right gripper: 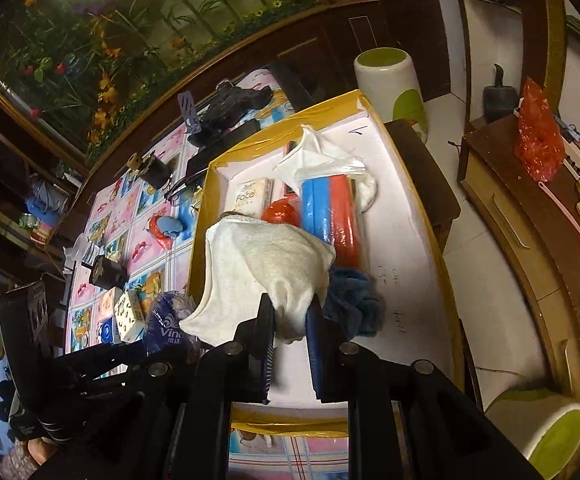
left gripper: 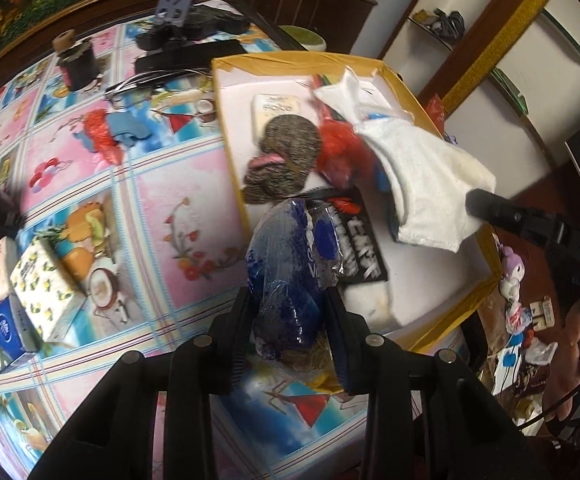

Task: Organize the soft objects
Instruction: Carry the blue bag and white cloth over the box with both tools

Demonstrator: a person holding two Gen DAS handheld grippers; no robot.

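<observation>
My left gripper [left gripper: 287, 304] is shut on a blue plastic tissue pack [left gripper: 290, 264], held over the near left rim of the yellow-edged white box [left gripper: 231, 152]. The same pack [right gripper: 167, 326] shows at the lower left of the right wrist view. My right gripper [right gripper: 292, 312] is shut on a white towel [right gripper: 265, 256] that hangs over the box [right gripper: 422, 208]. From the left wrist view the towel [left gripper: 426, 184] drapes from the right gripper's black finger [left gripper: 490, 206]. Inside lie grey knit socks [left gripper: 285, 152], a red bag [left gripper: 342, 148], a tissue packet [right gripper: 251, 196], blue and red rolls [right gripper: 330, 216] and a dark blue cloth [right gripper: 354, 300].
On the patterned tablecloth [left gripper: 161, 200] left of the box lie tissue packs [left gripper: 45, 292], a red and blue item [left gripper: 121, 132], dark cups [left gripper: 77, 64] and a black phone stand [left gripper: 173, 20]. A wooden cabinet [right gripper: 530, 240] and green-topped stools [right gripper: 390, 80] stand to the right.
</observation>
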